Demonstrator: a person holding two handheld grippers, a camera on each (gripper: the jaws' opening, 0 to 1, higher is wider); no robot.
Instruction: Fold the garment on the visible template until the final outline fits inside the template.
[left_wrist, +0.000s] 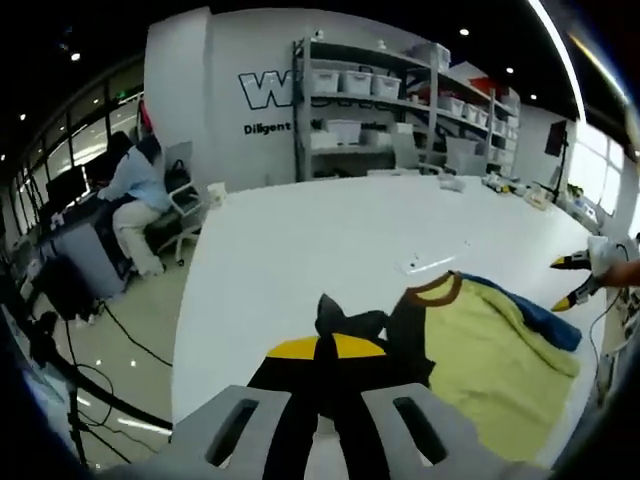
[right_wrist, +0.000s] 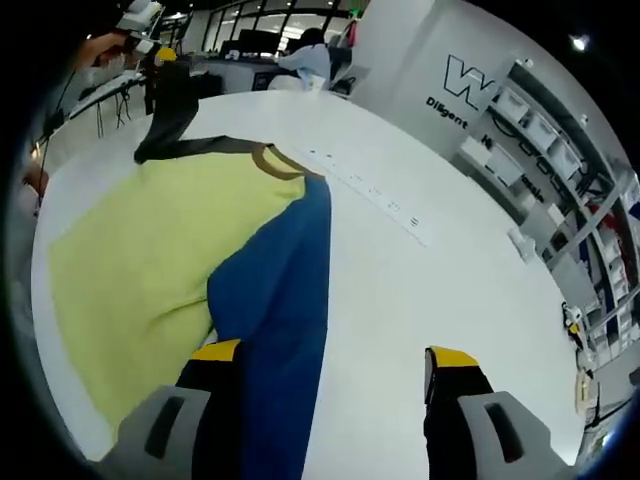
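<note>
One large white table (left_wrist: 300, 250), its surface taking up most of both views. One garment (right_wrist: 150, 260) lies on it: yellow-green body, blue sleeve (right_wrist: 285, 300) on one side, black sleeve (left_wrist: 345, 335) on the other, brown collar band (left_wrist: 435, 290). The garment sits at the table's near edge in the left gripper view, well apart from the far end.

One metal shelving unit (left_wrist: 400, 100) stands against the far wall, holding several white bins; exact count unclear. One seated person (left_wrist: 135, 195) at a desk, off the table's far corner.

Two grippers. Left gripper (left_wrist: 325, 350): jaws pinched together on the black sleeve, which bunches up above the yellow tips; it also shows at the upper left of the right gripper view, lifting that sleeve off the table. Right gripper (right_wrist: 335, 360): jaws spread wide, yellow tips well apart, nothing between them; the left jaw sits over the blue sleeve, the right jaw over bare table. In the left gripper view it appears at the right edge, just beside the blue sleeve.

One row of small pale marks (right_wrist: 375, 195) runs along the table beyond the collar.
</note>
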